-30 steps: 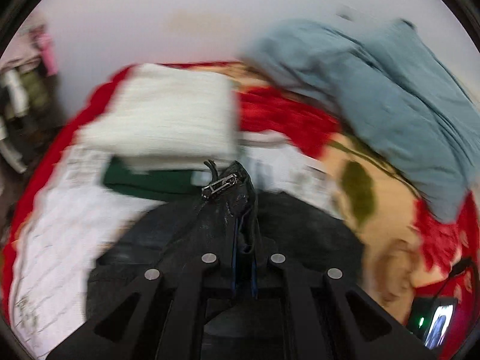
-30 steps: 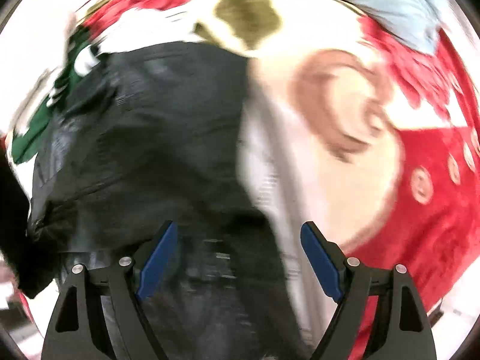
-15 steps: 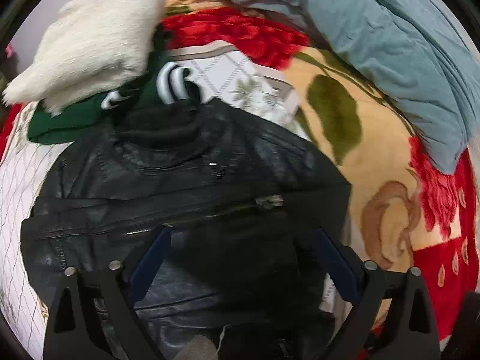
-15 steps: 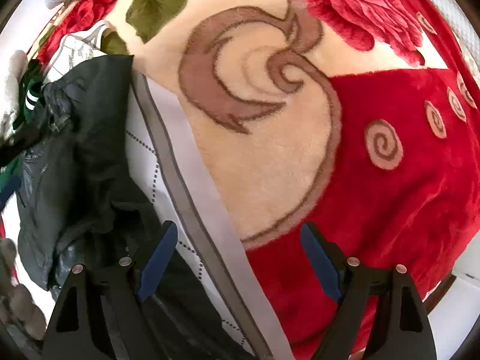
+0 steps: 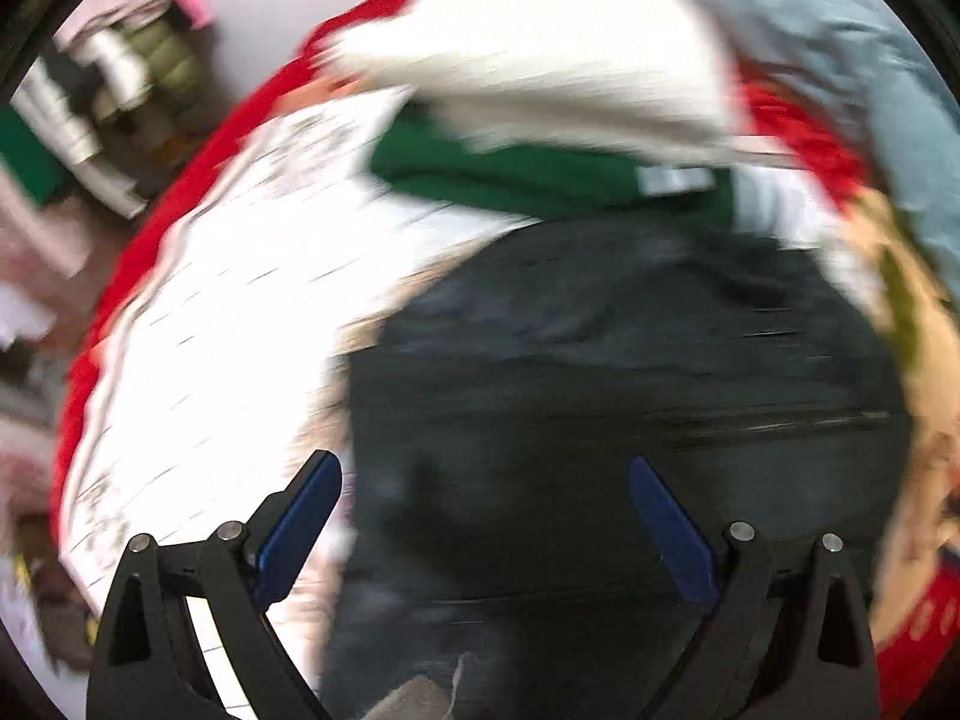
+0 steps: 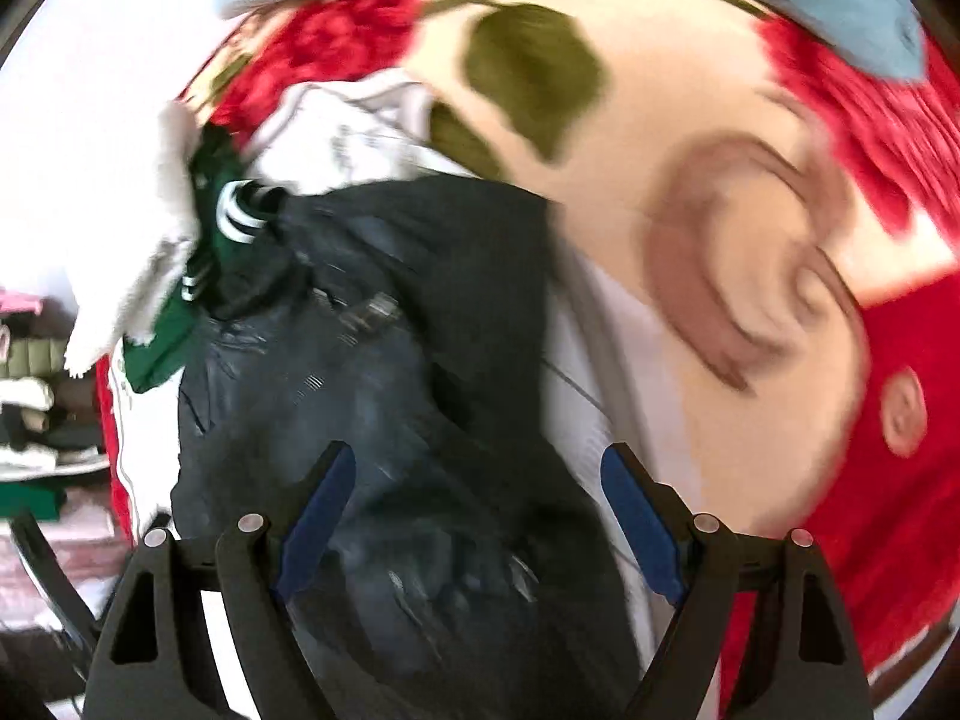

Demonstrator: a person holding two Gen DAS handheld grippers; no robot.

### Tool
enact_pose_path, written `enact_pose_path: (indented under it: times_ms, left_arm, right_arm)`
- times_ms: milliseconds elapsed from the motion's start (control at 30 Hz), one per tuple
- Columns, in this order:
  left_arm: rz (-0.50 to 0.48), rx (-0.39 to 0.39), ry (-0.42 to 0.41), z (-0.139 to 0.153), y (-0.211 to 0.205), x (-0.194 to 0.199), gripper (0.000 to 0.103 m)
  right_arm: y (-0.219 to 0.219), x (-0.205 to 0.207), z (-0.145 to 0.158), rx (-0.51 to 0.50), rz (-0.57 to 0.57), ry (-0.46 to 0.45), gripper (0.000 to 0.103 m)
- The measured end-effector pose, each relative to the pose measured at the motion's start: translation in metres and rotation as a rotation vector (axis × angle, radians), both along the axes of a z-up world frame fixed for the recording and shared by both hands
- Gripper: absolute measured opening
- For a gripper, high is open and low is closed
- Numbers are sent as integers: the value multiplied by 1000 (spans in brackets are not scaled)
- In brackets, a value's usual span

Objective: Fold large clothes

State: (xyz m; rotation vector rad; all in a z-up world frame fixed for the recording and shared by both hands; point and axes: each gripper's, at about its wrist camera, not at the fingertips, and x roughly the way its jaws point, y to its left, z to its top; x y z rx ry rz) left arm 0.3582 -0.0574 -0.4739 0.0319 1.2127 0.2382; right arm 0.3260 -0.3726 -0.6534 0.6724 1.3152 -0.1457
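A black leather jacket lies folded on a white patterned sheet on the bed. It also shows in the right wrist view, with a zipper pull on top. My left gripper is open and empty, just above the jacket's near part. My right gripper is open and empty, over the jacket's near right edge. Both views are motion-blurred.
A folded white fluffy garment sits on a green one behind the jacket. A light blue quilt lies at the back right. A red and cream floral blanket covers the bed. Stacked clothes are off the bed's left side.
The left gripper let go of the jacket, opened and swung leftward. The right gripper stayed open and swung back over the jacket.
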Motion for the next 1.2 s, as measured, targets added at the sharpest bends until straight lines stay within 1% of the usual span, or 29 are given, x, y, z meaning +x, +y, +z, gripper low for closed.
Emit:
enact_pose_path:
  times_ms: [67, 100, 167, 200, 233, 267, 300, 333, 367, 400, 467, 533, 567, 633, 667, 700, 733, 767, 833, 867, 900, 933, 967, 1000, 1067, 1133, 1200]
  left_arm:
    - [50, 53, 40, -13, 31, -7, 98]
    - [71, 67, 61, -19, 44, -11, 98]
    - [114, 87, 101, -30, 64, -20, 98]
    - [126, 90, 112, -33, 70, -26, 98]
    - [135, 95, 122, -36, 73, -31, 98]
    - [142, 100, 131, -38, 75, -36, 98]
    - [140, 96, 139, -42, 74, -43, 98]
    - [135, 92, 151, -45, 72, -47, 98]
    - [130, 91, 172, -50, 69, -52, 98]
    - [121, 67, 195, -56, 64, -58, 98]
    - [108, 42, 228, -65, 53, -58, 98]
    - [86, 33, 218, -70, 42, -54, 98]
    - [77, 47, 212, -72, 39, -51, 98]
    - [79, 53, 198, -74, 37, -42, 98]
    - [85, 48, 190, -76, 38, -35, 98]
    - [90, 45, 190, -78, 39, -30, 98]
    - [95, 36, 190, -78, 41, -26, 98]
    - [98, 19, 187, -77, 45, -21, 98]
    - [91, 13, 175, -72, 48, -21, 98]
    - [79, 20, 175, -70, 48, -22, 98]
    - [72, 25, 180, -71, 51, -26, 98]
    - [68, 27, 185, -71, 51, -28, 98]
    - [66, 30, 191, -72, 50, -31, 98]
    - [66, 35, 198, -73, 51, -34, 98]
    - [77, 39, 206, -76, 53, -37, 98]
    - [99, 36, 212, -80, 57, -38, 98]
    - [117, 33, 216, -83, 57, -37, 98]
  right_arm:
    - [14, 27, -5, -14, 38, -13, 86]
    - [21, 37, -12, -28, 63, 4, 86]
    - [40, 68, -38, -56, 133, 83, 86]
    - [48, 76, -50, -66, 164, 116, 85]
    - [58, 84, -62, -111, 204, 156, 76]
    - [68, 88, -66, -163, 242, 152, 37]
    - [75, 89, -66, -226, 264, 156, 27]
    - [81, 88, -64, -290, 272, 150, 21]
    - [83, 84, -59, -327, 262, 139, 9]
    - [83, 81, -53, -358, 245, 128, 4]
    - [73, 69, -36, -364, 170, 87, 0]
    - [55, 57, -15, -406, 78, 55, 0]
    - [43, 50, -7, -406, 31, 47, 0]
    - [22, 41, -1, -375, -27, 68, 0]
    - [9, 37, -4, -295, -55, 86, 0]
    - [3, 36, -8, -196, -62, 84, 0]
    - [-2, 35, -15, -59, -66, 77, 0]
    - [-4, 34, -21, 60, -73, 66, 0]
    - [3, 36, -34, 242, -61, 60, 2]
    - [8, 36, -40, 298, -61, 67, 9]
    - [14, 34, -48, 336, -73, 92, 16]
    - [18, 31, -56, 363, -87, 119, 35]
    - [22, 29, -61, 375, -98, 140, 51]
    - [25, 26, -68, 388, -115, 156, 55]
    - [31, 23, -83, 418, -145, 196, 58]
    - [34, 19, -99, 472, -197, 219, 58]
    - [38, 22, -116, 482, -256, 241, 58]
